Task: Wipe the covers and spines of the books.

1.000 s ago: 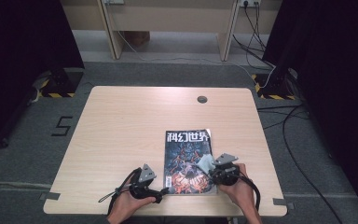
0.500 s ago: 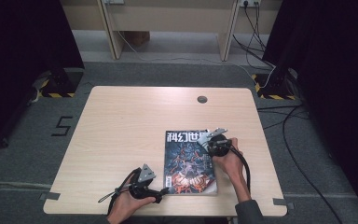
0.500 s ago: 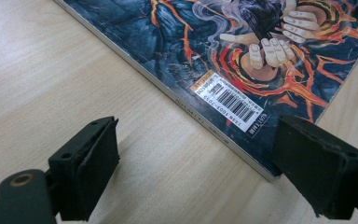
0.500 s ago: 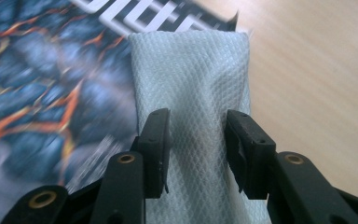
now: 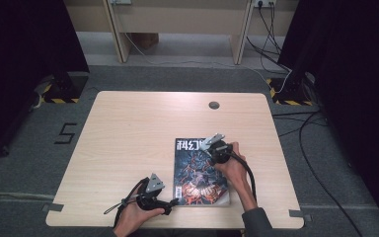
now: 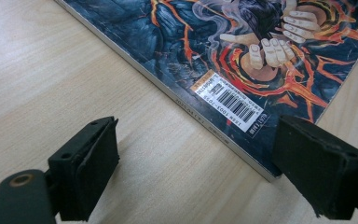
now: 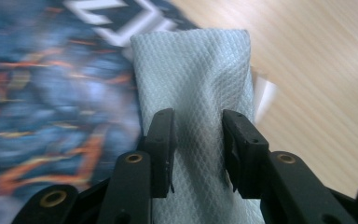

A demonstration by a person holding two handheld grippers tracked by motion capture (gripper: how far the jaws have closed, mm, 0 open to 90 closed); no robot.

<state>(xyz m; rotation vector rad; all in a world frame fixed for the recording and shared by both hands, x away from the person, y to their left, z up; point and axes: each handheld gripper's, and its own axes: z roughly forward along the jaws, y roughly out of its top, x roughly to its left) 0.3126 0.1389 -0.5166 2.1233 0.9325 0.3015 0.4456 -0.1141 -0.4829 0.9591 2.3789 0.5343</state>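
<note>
Right gripper (image 7: 198,140) pinches a quilted grey cloth (image 7: 191,70) (jaws just closing) on the glossy magazine (image 5: 200,173); left gripper (image 6: 198,168) spread.

A: Light falls evenly on the table (image 5: 128,128); the room's sides stay dark, shadows faint.

B: The magazine (image 7: 51,93) blurs in the right gripper view, but its barcode (image 6: 230,102) reads sharp in the left gripper view.
</note>
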